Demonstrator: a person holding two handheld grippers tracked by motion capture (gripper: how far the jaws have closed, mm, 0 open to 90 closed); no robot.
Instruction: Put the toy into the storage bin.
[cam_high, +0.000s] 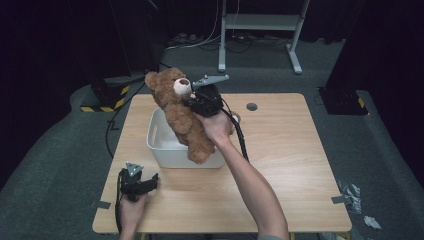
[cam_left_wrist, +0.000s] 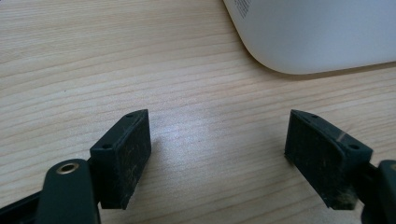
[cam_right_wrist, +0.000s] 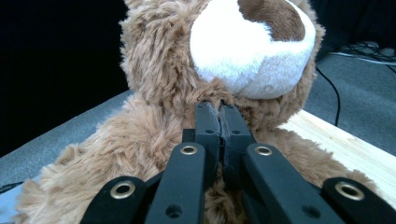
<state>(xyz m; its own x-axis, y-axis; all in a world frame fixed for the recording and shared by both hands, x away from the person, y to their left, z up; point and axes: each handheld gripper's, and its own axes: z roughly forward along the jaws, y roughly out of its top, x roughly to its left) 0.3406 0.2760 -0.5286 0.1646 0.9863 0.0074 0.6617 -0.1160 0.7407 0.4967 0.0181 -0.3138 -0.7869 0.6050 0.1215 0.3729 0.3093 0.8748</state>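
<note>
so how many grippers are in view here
2. The left gripper rests open on the table near the front left; the right gripper is raised over the white bin, shut on the teddy bear.

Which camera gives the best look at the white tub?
The high view: it shows the whole white tub on the table, with the teddy bear hanging over it. The left gripper view catches just one rounded corner of its wall. In the right gripper view the bear blocks it.

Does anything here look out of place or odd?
Only the teddy bear: it hangs tilted over the white bin, pinched at its neck by the right gripper. The left gripper rests open on the table.
</note>
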